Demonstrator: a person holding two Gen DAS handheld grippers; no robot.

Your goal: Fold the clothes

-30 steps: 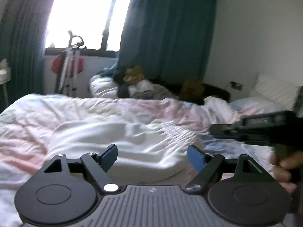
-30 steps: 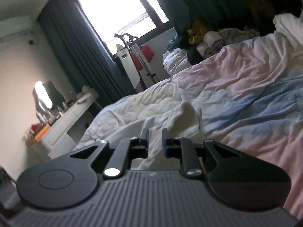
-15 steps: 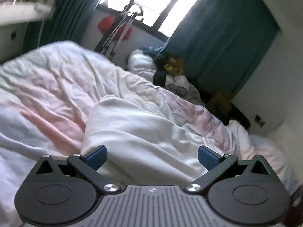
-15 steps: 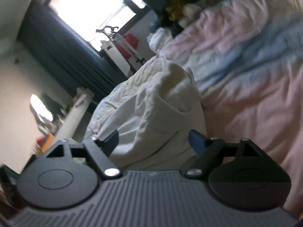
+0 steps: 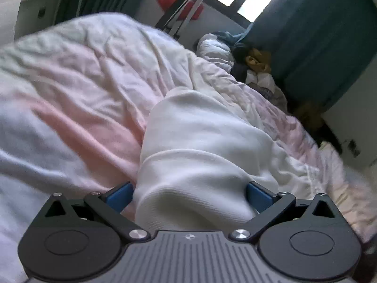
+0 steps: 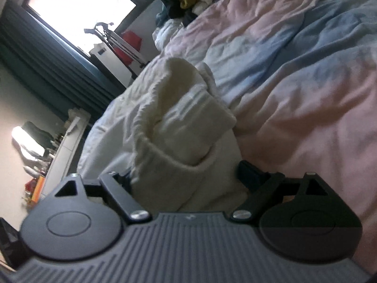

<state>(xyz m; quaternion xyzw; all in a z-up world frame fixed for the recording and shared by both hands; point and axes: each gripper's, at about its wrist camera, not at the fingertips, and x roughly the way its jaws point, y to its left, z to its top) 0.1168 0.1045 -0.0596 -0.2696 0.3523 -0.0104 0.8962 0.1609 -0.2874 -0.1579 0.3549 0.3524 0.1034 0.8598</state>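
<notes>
With both claws spread wide, left gripper point(image 5: 189, 192) and right gripper point(image 6: 183, 176) straddling the white garment point(image 5: 200, 146), we should clench squarely on its thick folded edge.

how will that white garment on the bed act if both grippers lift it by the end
The white garment would probably sag between grips, since it already slumps in soft folds. Its thick ribbed edge suggests it may be weighty for clothing. With the left gripper and right gripper open around it, bulk may bunch.

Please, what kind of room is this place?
Most likely a bedroom at home: a bed with a rumpled pink and blue duvet, teal curtains by a window, and a white garment on the bed.
</notes>
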